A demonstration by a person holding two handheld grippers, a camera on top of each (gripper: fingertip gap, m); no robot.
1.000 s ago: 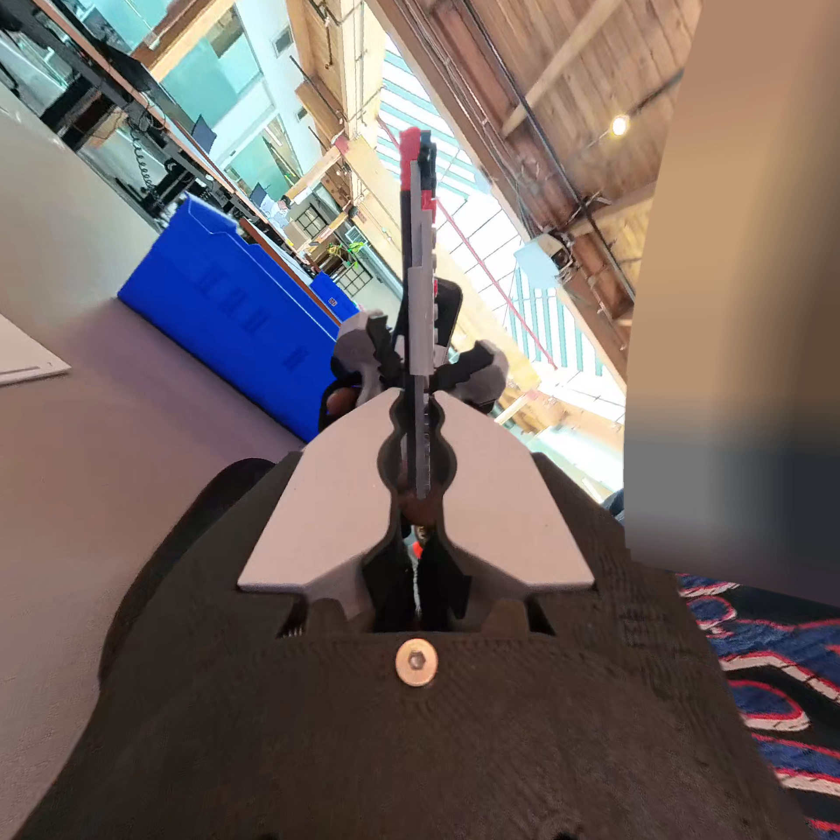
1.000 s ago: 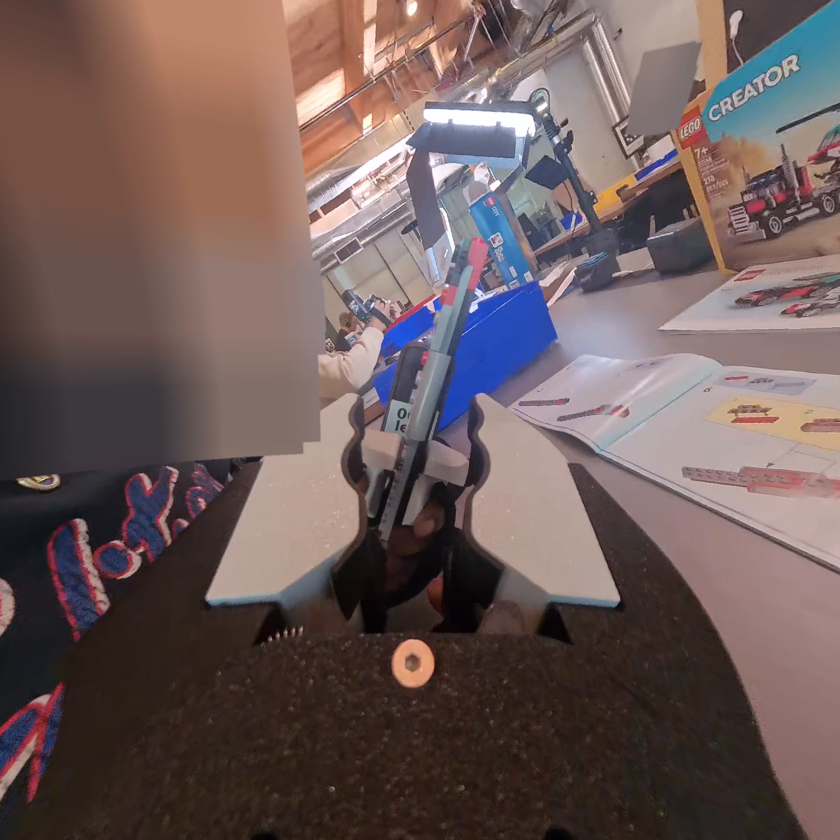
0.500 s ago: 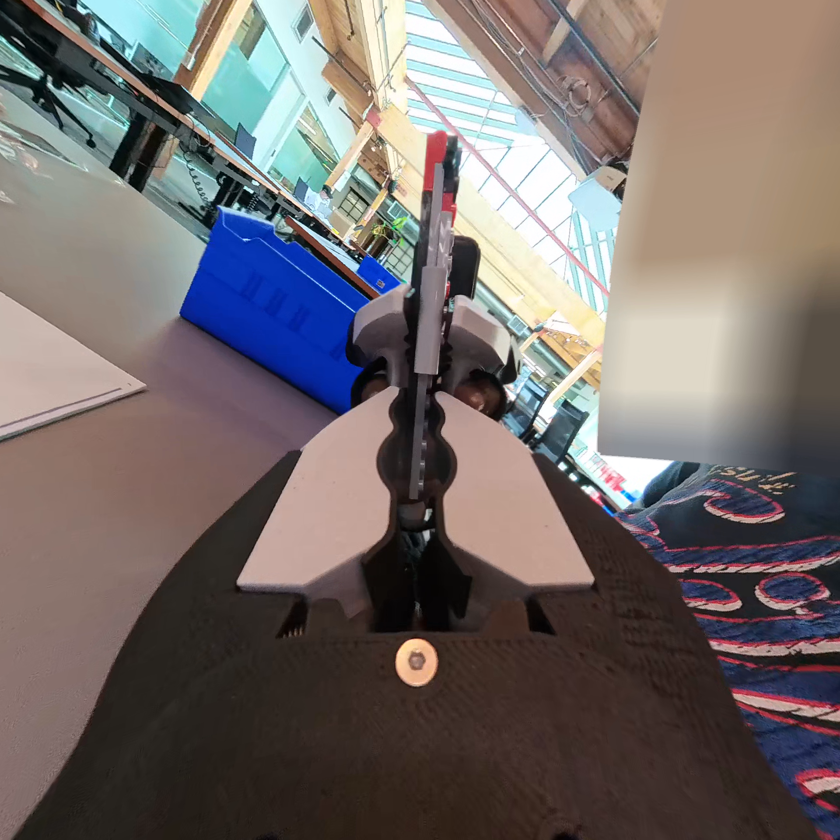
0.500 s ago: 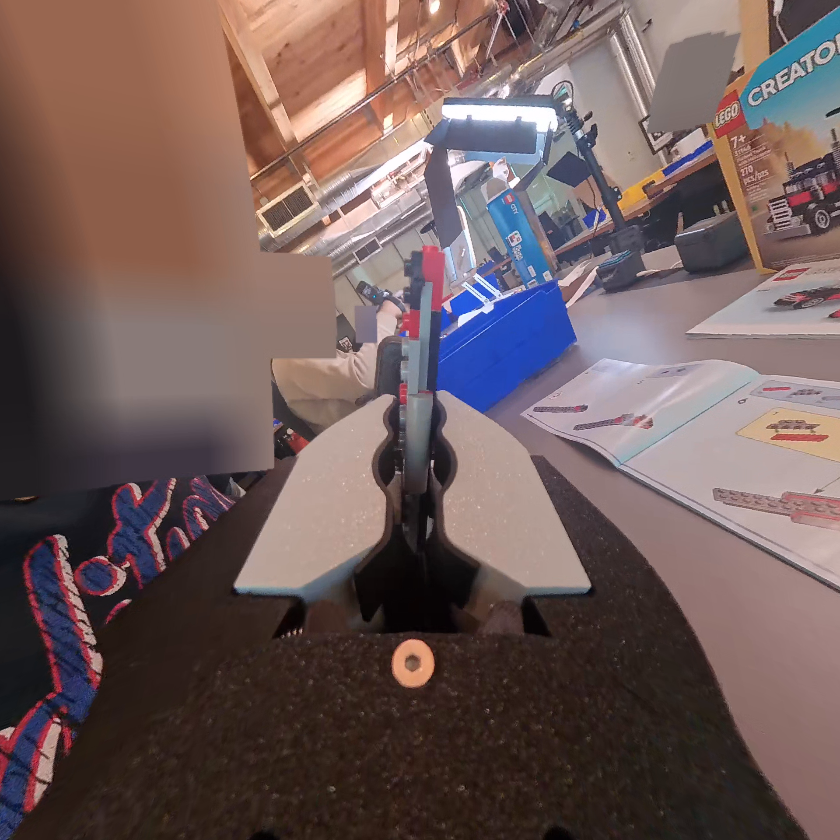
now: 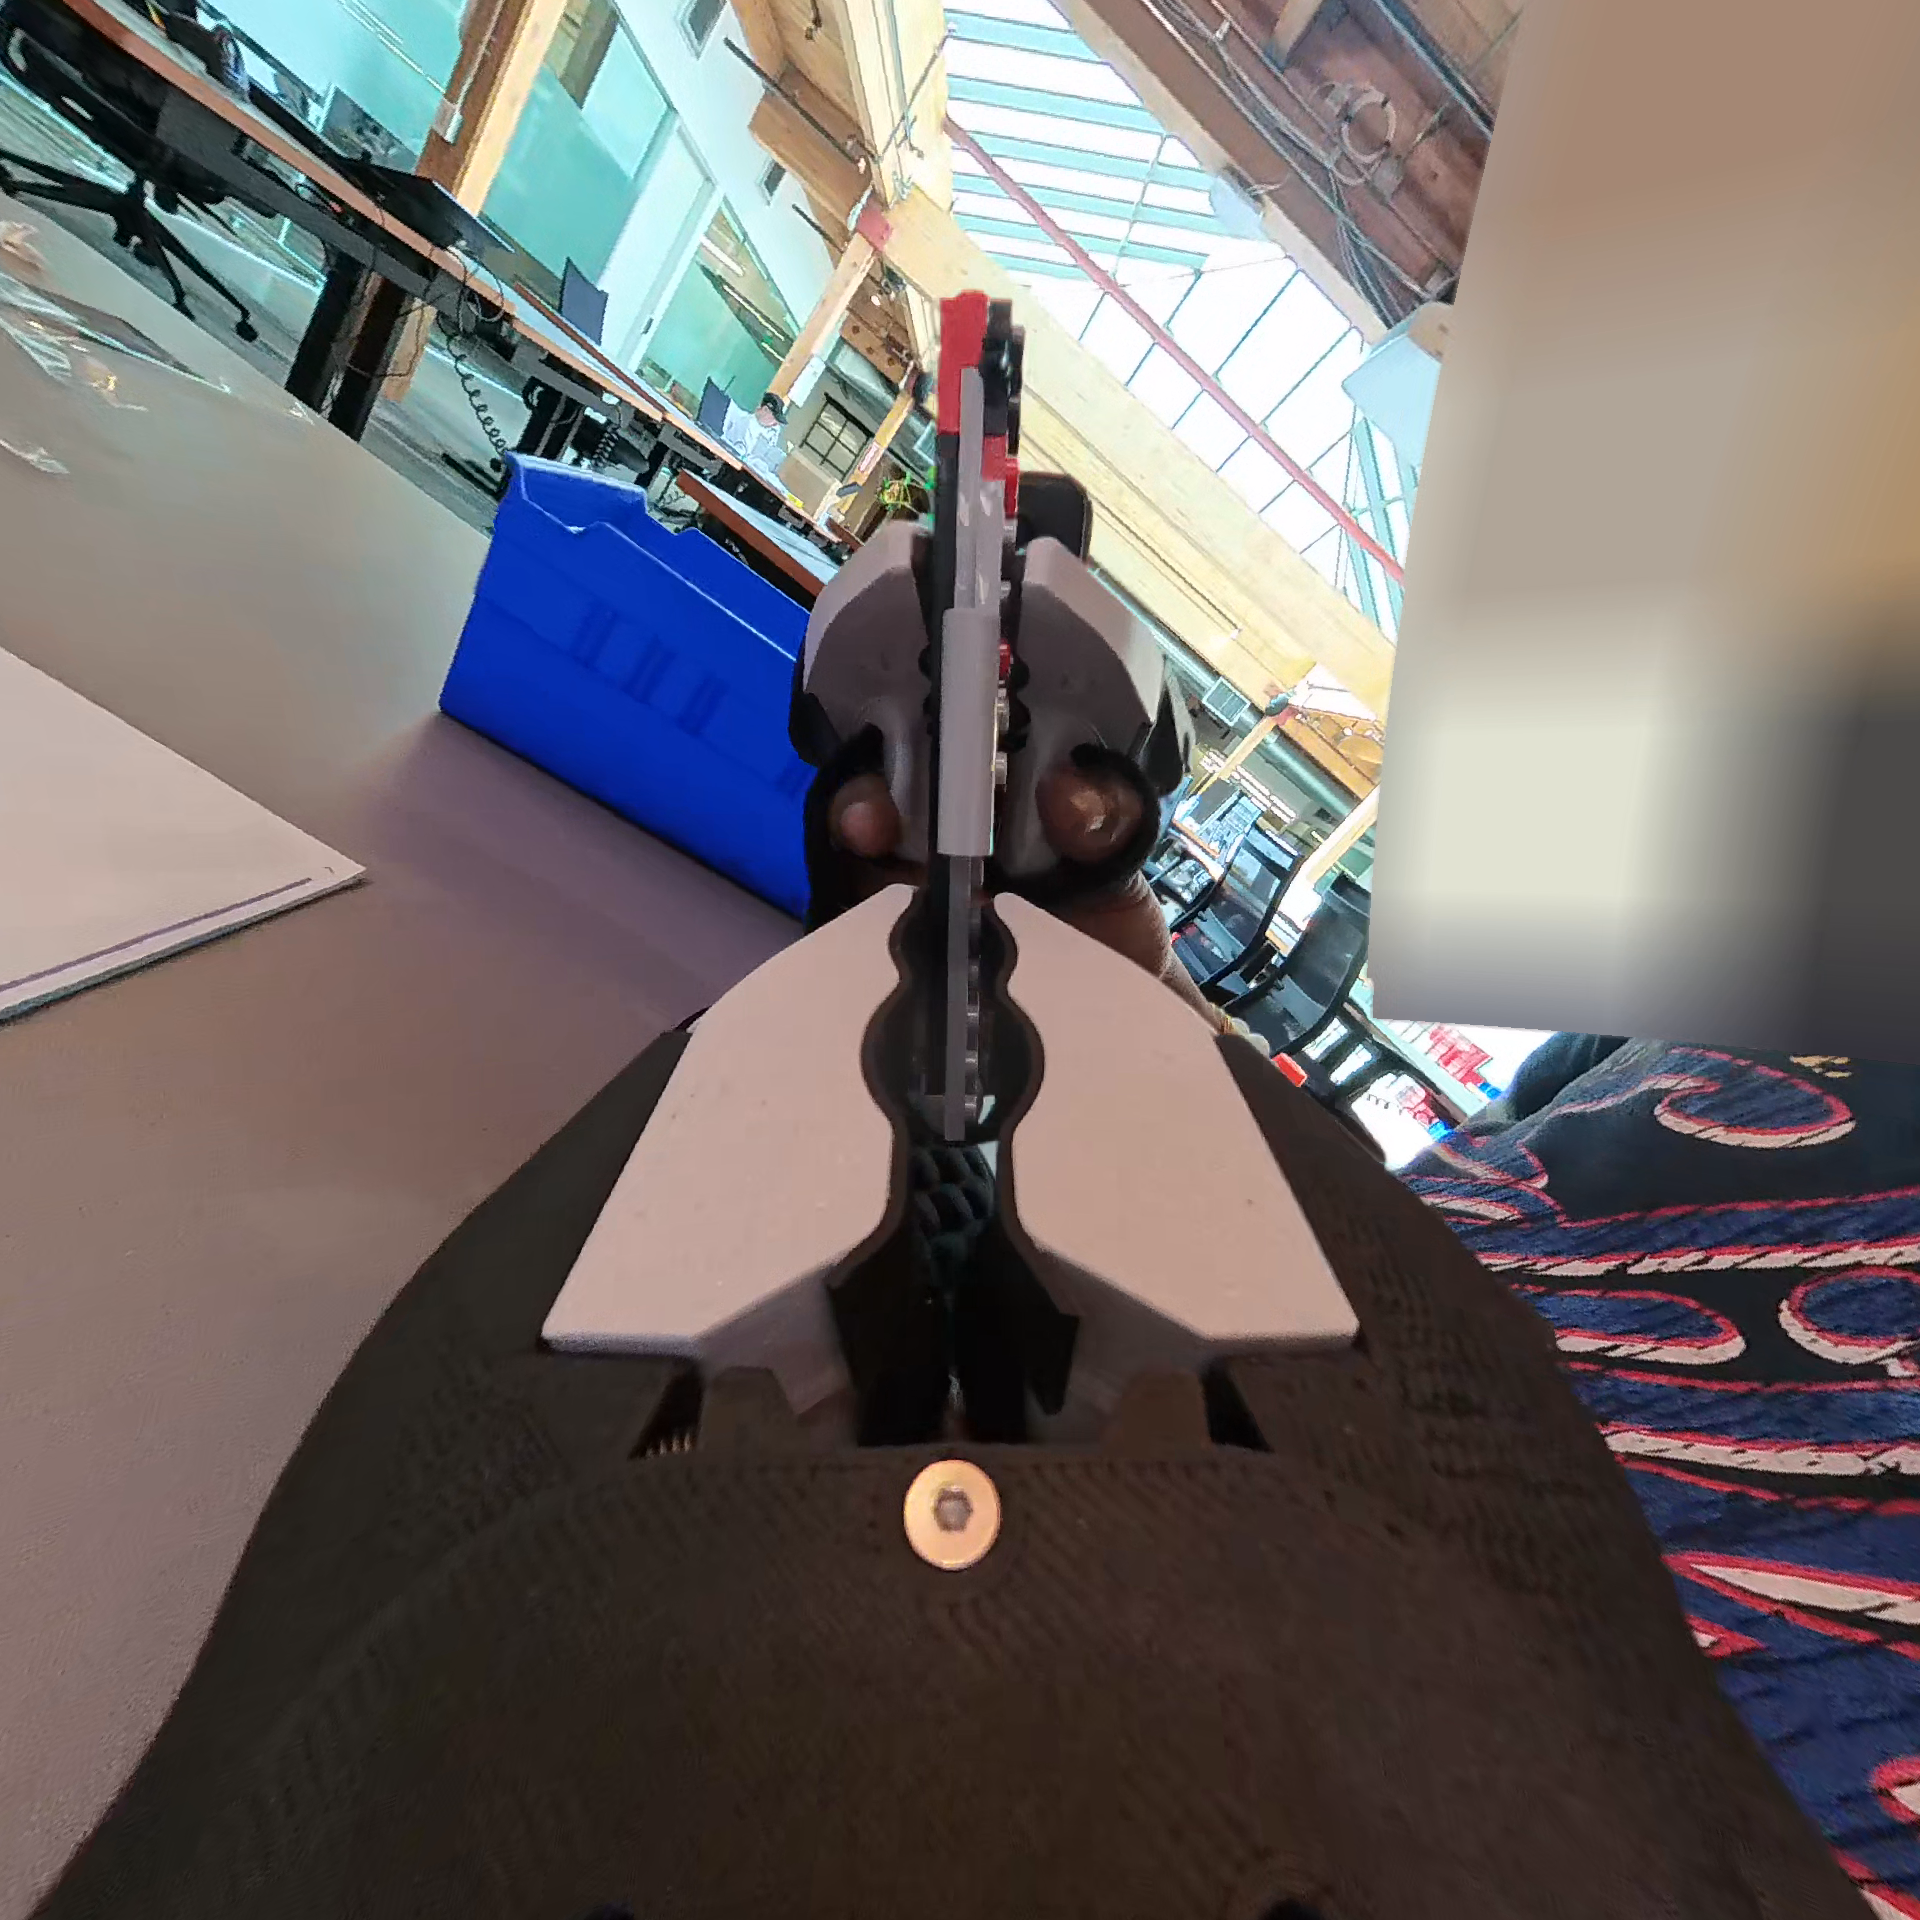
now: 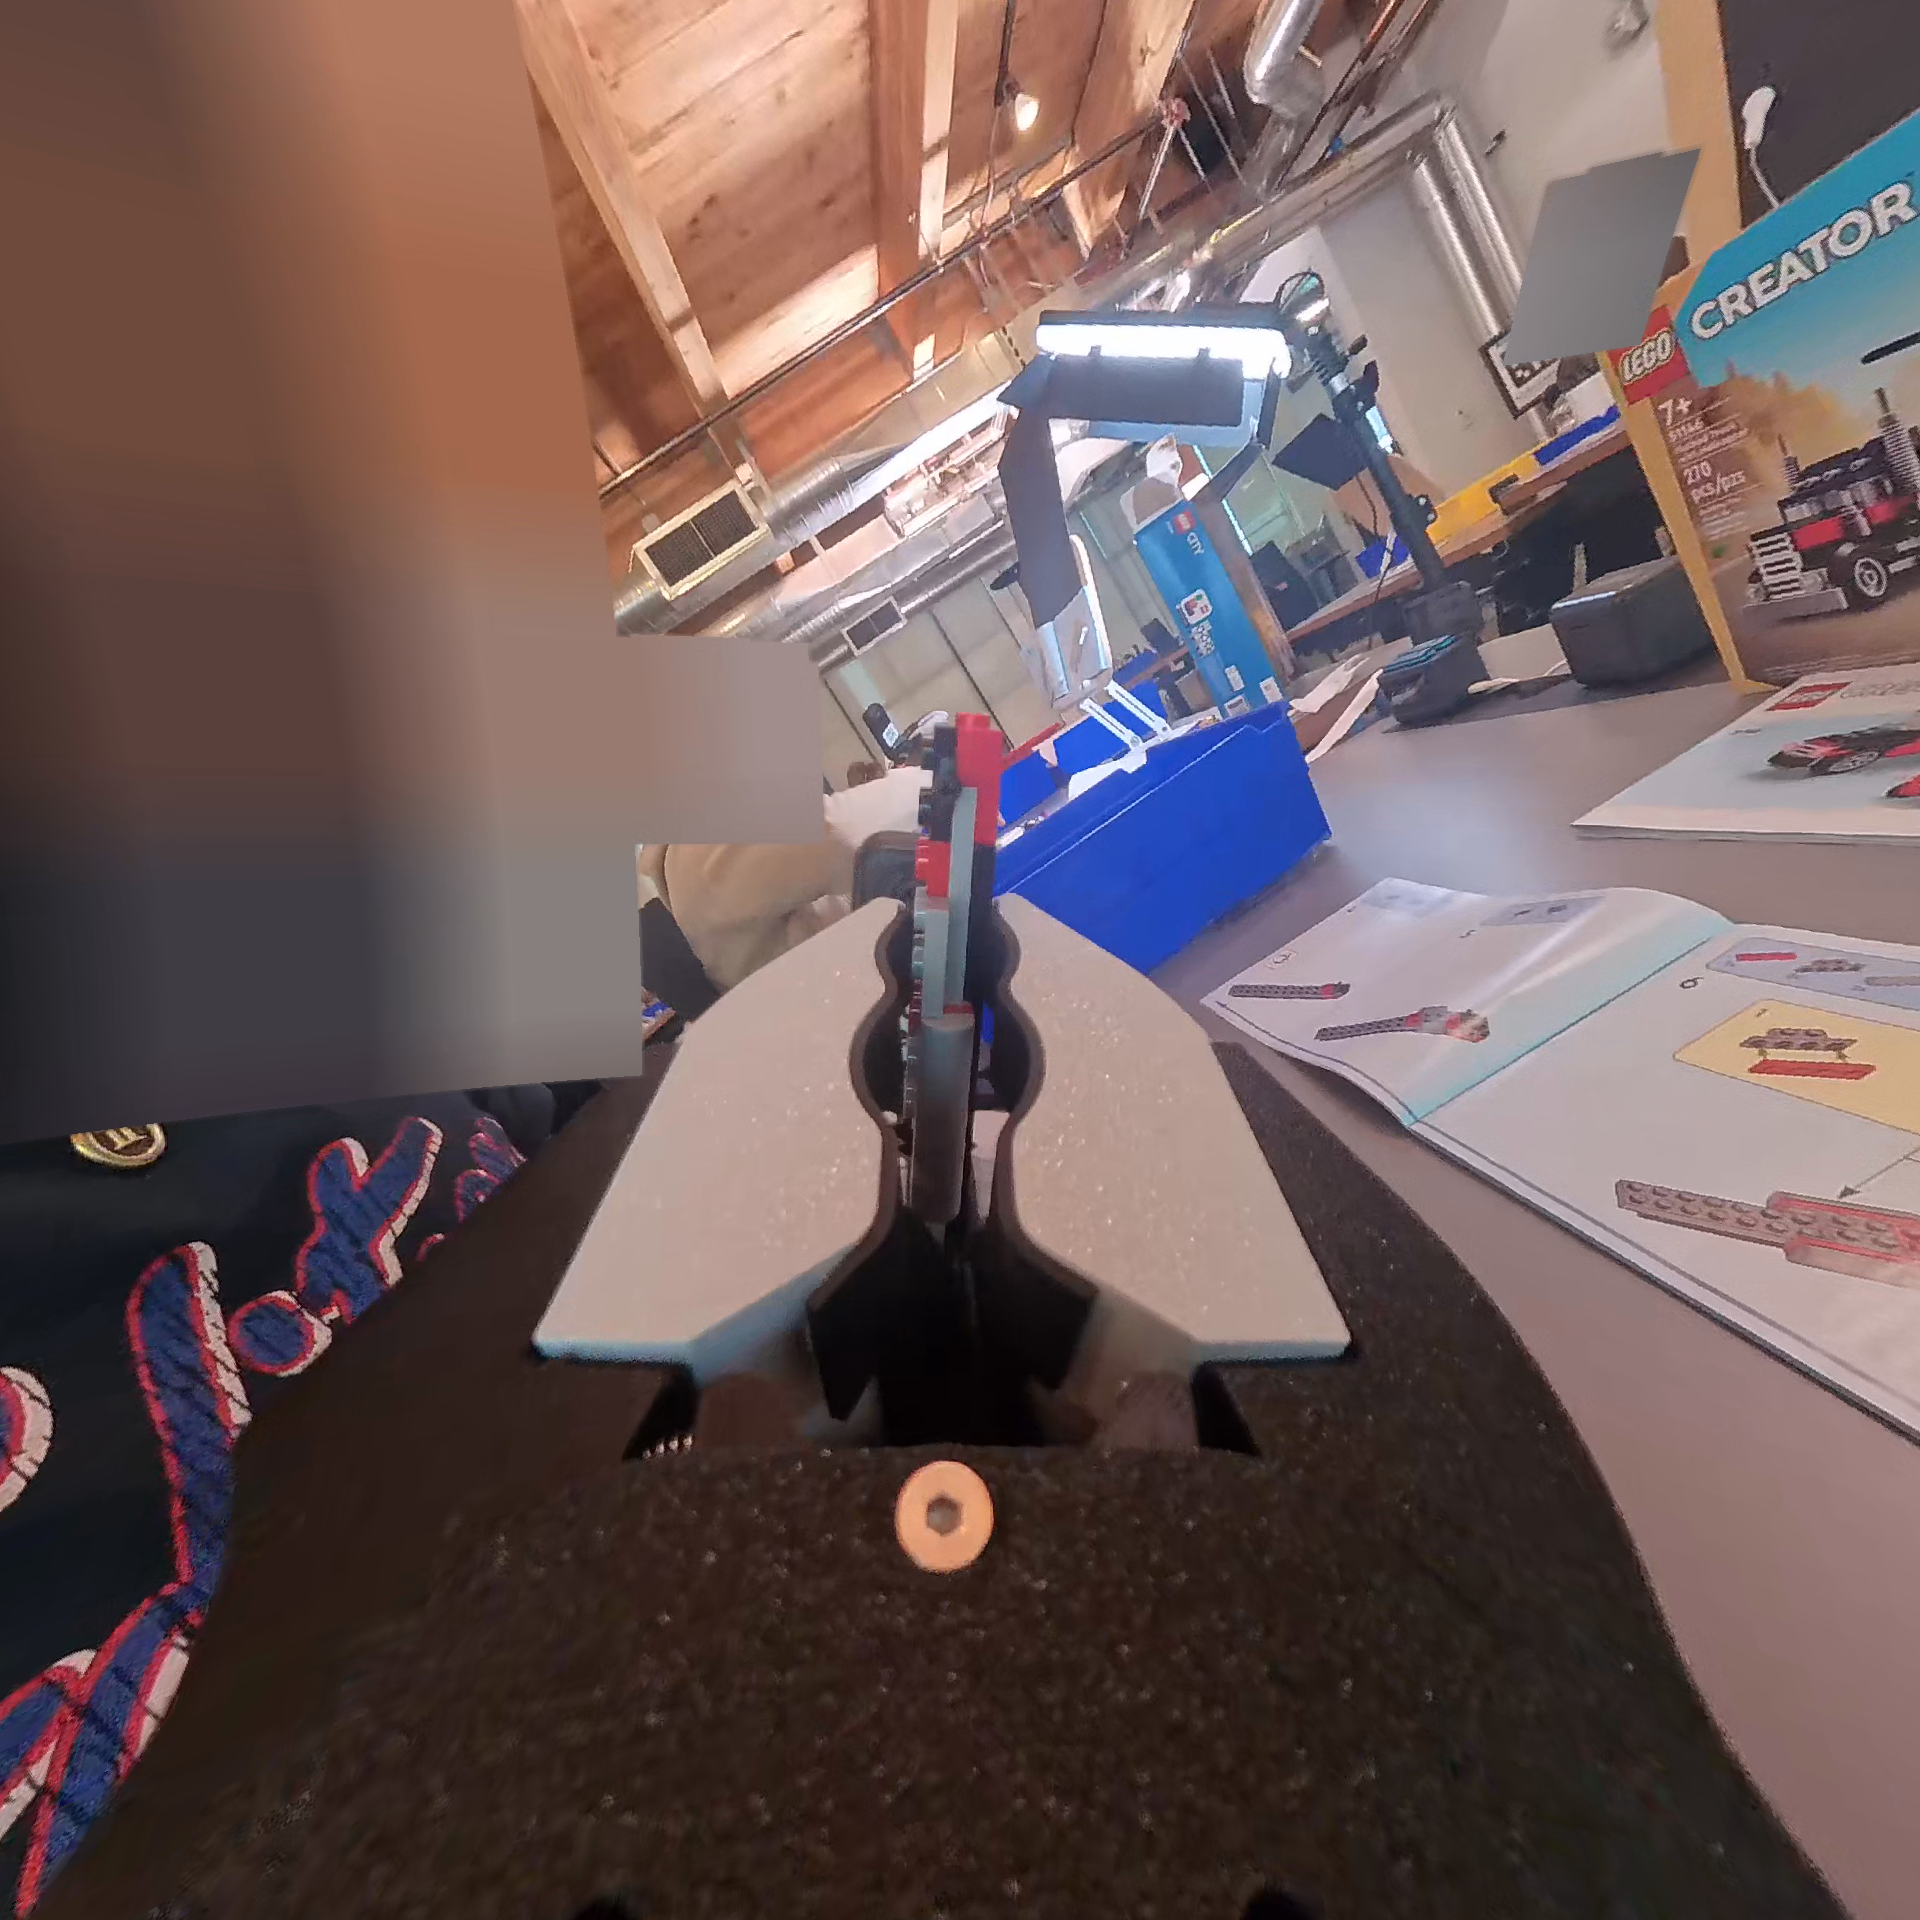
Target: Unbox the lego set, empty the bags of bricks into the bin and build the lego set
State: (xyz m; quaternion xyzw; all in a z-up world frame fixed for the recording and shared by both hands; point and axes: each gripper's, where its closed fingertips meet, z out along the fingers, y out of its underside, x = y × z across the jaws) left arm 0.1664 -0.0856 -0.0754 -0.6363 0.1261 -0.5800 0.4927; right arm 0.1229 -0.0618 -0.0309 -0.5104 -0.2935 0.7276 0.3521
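A thin lego assembly of grey, black and red plates (image 5: 964,727) stands edge-on between both grippers, above the table. My left gripper (image 5: 951,914) is shut on its near end. Farther along, the grey fingers (image 5: 1081,655) of my right gripper clamp the same assembly from the opposite side. In the right wrist view the right gripper (image 6: 948,920) is shut on the assembly (image 6: 961,831), whose red tip sticks up beyond the fingers. The blue bin (image 5: 623,665) stands on the grey table behind; it also shows in the right wrist view (image 6: 1164,831).
An open instruction booklet (image 6: 1558,1039) lies on the table to the right, with a second booklet (image 6: 1766,769) and the upright lego box (image 6: 1787,468) behind it. A white sheet (image 5: 125,862) lies left. A person's dark patterned top (image 5: 1714,1299) is close by. My right fingertips sit around 6 cm from my left ones.
My right gripper, open around the assembly a second ago, has shut on it. The two grippers have drawn closer together, and both views have tipped down towards the table.
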